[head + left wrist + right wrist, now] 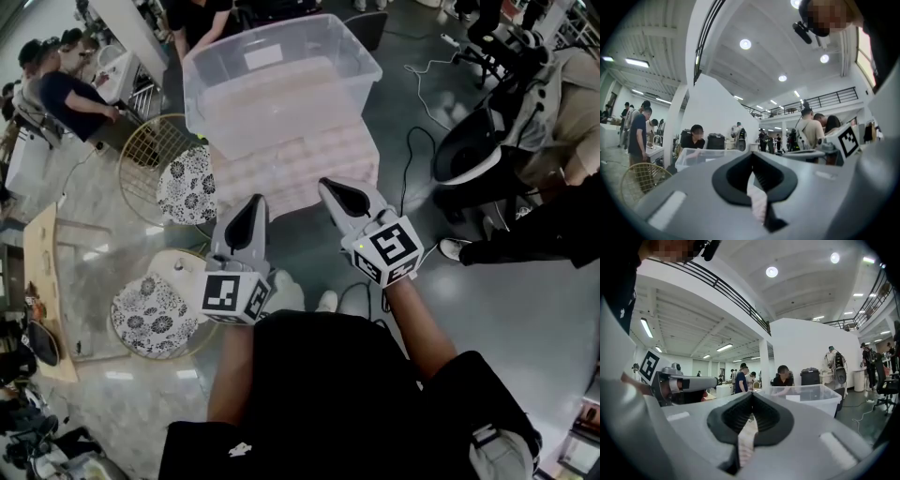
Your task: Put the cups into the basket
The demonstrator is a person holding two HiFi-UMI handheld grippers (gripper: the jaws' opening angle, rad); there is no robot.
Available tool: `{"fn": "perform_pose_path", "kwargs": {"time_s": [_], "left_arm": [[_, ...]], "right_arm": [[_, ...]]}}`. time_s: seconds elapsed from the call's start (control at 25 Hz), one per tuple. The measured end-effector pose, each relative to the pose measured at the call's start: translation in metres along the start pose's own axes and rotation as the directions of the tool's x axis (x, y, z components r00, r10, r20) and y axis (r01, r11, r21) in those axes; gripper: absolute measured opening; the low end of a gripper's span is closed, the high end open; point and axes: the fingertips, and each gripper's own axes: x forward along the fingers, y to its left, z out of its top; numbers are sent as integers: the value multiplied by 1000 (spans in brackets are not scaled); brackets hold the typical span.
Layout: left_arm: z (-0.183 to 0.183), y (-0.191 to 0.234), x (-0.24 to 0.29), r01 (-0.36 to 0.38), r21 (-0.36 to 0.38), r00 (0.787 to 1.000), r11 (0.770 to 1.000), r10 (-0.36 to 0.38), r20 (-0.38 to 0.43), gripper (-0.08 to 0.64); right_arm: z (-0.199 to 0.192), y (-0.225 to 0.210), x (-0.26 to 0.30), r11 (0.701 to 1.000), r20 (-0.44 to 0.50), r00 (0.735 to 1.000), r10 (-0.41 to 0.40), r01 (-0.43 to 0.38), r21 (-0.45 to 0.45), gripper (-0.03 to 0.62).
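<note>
My left gripper (253, 202) and right gripper (328, 187), both pressed together on nothing, point level side by side at 1 clear plastic bin (281, 84) atop a pink stack (314, 169). The gold wire basket (141, 155) stands on the floor beside the bin's left corner.

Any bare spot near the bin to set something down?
The pink surface in front of the clear bin looks bare. The grey floor to the right is open, with one cable nearer the bin. The left is crowded: two floral chairs.
</note>
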Motion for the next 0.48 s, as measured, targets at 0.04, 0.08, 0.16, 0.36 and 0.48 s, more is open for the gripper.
{"fn": "perform_pose_path", "kwargs": {"time_s": [0.04, 0.08, 0.16, 0.36, 0.48], "left_arm": [[-1, 0, 1, 3, 2, 1000, 1000, -3, -4, 6], [-3, 0, 2, 7, 2, 1000, 1000, -7, -10, 6], [-7, 2, 4, 11, -2, 1000, 1000, -11, -19, 6], [-13, 12, 13, 14, -17, 1000, 1000, -14, -24, 6], [-19, 20, 24, 18, -22, 999, 1000, -18, -33, 6]], "right_arm": [[-1, -1, 0, 1000, -1, 1000, -1, 1, 2, 0], [-2, -2, 1, 1000, -2, 1000, -2, 2, 4, 0], [-6, -3, 3, 1000, -9, 1000, -5, 5, 5, 0], [-8, -10, 12, 1000, -18, 1000, -17, 17, 2, -1], [-10, -19, 21, 1000, -23, 999, -25, 25, 2, 0]]}}
